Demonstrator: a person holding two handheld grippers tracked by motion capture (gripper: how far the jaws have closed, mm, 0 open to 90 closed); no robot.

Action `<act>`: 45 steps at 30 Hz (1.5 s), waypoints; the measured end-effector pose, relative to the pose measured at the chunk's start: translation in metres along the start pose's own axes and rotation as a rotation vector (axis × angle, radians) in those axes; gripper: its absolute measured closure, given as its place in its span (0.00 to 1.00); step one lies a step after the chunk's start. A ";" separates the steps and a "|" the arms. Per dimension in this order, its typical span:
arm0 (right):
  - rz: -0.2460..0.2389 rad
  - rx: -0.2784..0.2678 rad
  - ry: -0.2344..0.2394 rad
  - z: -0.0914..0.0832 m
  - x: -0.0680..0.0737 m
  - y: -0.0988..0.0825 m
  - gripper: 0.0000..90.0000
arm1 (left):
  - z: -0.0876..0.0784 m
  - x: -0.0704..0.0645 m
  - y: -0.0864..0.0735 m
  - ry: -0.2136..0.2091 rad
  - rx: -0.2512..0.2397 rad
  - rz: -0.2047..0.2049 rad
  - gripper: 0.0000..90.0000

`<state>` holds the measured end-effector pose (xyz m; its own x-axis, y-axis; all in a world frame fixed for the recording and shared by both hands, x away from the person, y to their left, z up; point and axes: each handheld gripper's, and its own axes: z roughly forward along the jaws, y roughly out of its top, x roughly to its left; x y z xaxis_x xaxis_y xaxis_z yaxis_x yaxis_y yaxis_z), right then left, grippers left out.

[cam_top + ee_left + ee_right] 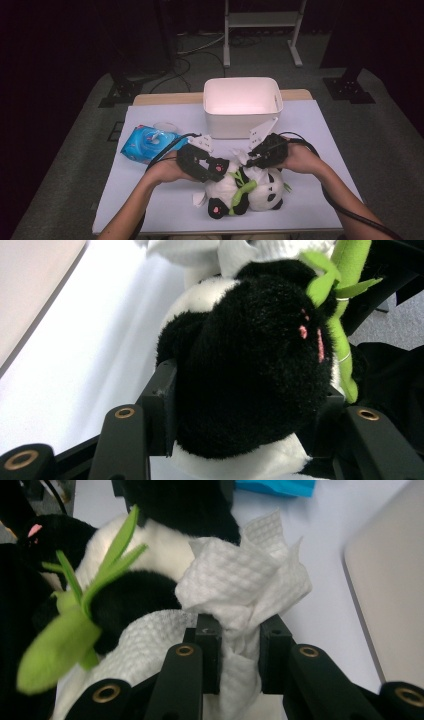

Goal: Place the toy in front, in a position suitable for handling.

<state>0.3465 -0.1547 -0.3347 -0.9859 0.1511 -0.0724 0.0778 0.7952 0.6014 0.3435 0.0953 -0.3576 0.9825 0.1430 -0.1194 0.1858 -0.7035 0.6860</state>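
Dark surroundings ring a pale lavender worktop (150, 200) that sits on grey carpet, with black stands, loose cables and a white metal frame (262, 30) on the floor at the far side. Bare worktop lies open along the near left corner and along the right edge, while the far middle is taken up by a white rectangular plastic bin (243, 106) whose lit inside looks bare, though its floor is partly hidden by the near wall. Left of the bin, near the left edge, lies a blue soft pack of wipes (147, 143) with its flap up. At the near middle, close to the near edge, lies a black-and-white plush panda with a green bamboo sprig (245, 192). The left claw (216, 171) comes in from the left and is clamped on one of the panda's black paws; in the left gripper view the jaws press into the black fur (250, 385) from both sides. The right claw (248, 161) comes in from the right, just above the panda and near the bin's near wall, and pinches a crumpled white textured paper wipe (240, 587) that rests against the panda's white body.
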 end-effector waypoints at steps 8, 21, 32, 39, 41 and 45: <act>0.062 -0.031 -0.030 -0.022 -0.004 -0.028 0.84 | -0.001 0.000 -0.001 -0.003 0.005 -0.004 0.50; 0.182 -0.055 -0.047 -0.033 -0.005 -0.086 0.84 | -0.002 0.002 -0.002 -0.005 0.013 -0.001 0.50; 0.211 -0.060 -0.046 -0.033 -0.004 -0.100 0.84 | -0.002 0.002 -0.001 -0.006 0.017 -0.002 0.50; 0.153 -0.073 -0.038 -0.032 -0.006 -0.072 0.83 | -0.001 0.001 0.001 -0.002 0.022 0.005 0.50; 0.135 -0.077 -0.031 -0.031 -0.006 -0.062 0.84 | -0.001 0.000 0.002 -0.002 0.025 0.009 0.50; 0.100 -0.074 -0.016 -0.024 -0.007 -0.044 0.83 | -0.001 0.000 0.003 -0.002 0.028 0.012 0.49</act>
<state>0.3462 -0.2048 -0.3412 -0.9711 0.2376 -0.0210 0.1643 0.7303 0.6630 0.3439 0.0938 -0.3545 0.9847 0.1330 -0.1127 0.1742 -0.7247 0.6667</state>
